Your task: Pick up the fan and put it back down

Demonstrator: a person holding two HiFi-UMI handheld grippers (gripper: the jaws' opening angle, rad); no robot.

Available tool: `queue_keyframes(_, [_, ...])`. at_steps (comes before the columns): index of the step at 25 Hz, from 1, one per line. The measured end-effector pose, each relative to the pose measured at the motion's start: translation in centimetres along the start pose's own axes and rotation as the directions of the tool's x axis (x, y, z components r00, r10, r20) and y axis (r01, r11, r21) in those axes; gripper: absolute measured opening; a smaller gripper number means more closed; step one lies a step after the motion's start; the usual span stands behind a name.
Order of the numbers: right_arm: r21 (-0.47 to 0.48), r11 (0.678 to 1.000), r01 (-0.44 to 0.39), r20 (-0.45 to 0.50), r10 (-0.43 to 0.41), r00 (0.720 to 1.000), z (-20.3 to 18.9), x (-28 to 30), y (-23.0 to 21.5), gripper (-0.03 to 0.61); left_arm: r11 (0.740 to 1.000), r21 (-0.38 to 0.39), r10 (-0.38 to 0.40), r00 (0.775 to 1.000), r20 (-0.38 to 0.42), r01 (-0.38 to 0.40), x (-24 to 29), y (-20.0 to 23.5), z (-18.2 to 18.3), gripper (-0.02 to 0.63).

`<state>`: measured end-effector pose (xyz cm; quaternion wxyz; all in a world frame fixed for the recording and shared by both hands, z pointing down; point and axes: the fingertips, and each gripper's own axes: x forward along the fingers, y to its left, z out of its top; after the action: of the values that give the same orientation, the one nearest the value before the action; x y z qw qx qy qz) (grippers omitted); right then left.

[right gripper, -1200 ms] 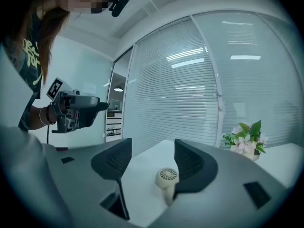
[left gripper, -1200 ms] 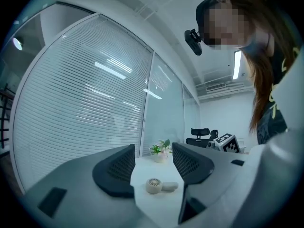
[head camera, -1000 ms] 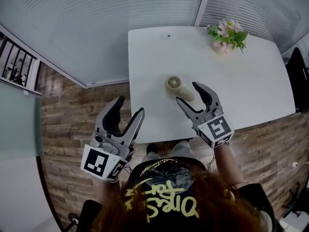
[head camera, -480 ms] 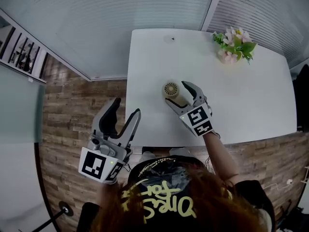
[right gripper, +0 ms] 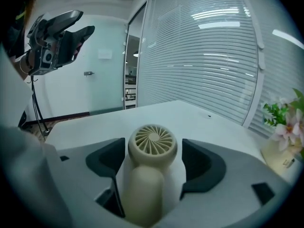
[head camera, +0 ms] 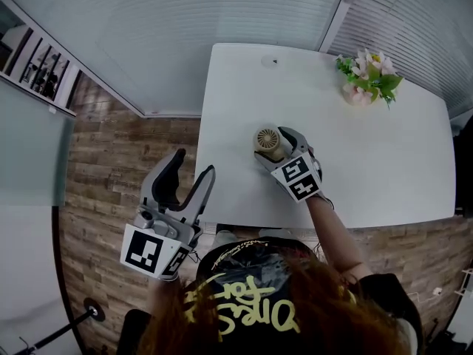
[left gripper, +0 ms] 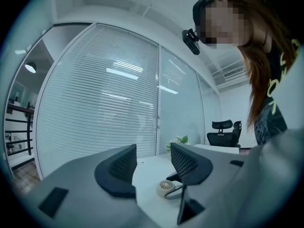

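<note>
Change first: right claw (right gripper: 153,144) brought down from above the near edge onto the white surface (head camera: 384,161) at frame centre, jaws just opened to full spread. Now straddling the cream handheld fan (head camera: 267,140), one pad either side of the round grille head, handle running back toward the claw's own camera. No pinch yet: a gap showing between each pad and the fan, which lies flat and unlifted. Judged as the end of the reach, with only the squeeze left before the lift, so barely started on the task overall. Left claw (head camera: 194,163) held off the surface at lower left, above the wood floor, open and carrying nothing, playing no part. Only one container in sight: small pot (head camera: 358,95) at upper right of the surface, well apart from the fan, filled with pink flowers (head camera: 369,69) and green leaves.
</note>
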<state>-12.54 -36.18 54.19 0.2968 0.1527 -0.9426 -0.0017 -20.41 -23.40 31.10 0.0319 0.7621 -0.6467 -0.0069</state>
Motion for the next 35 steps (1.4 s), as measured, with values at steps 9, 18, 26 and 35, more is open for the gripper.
queue_keyframes(9, [0.081,0.996,0.026,-0.004,-0.026,1.0,-0.3,0.5,-0.1,0.348,1.0,0.007,0.004,1.0,0.005,-0.004,-1.1,0.7,0.2,0.215])
queue_keyframes(18, [0.064,0.995,0.072,0.031,-0.074,0.997,0.6,0.0,0.6,0.33,1.0,0.003,-0.03,1.0,0.003,0.03,-1.5,1.2,0.1,0.213])
queue_keyframes(26, [0.068,0.984,0.162,0.133,-0.17,0.976,3.2,-3.0,1.3,0.328,0.996,0.007,-0.087,0.996,0.006,0.087,-2.1,1.1,0.4,0.213])
queue_keyframes(35, [0.101,0.951,0.292,0.299,-0.309,0.903,7.7,-8.9,1.7,0.326,0.982,0.018,-0.19,0.982,0.016,0.19,-2.4,0.0,0.7,0.213])
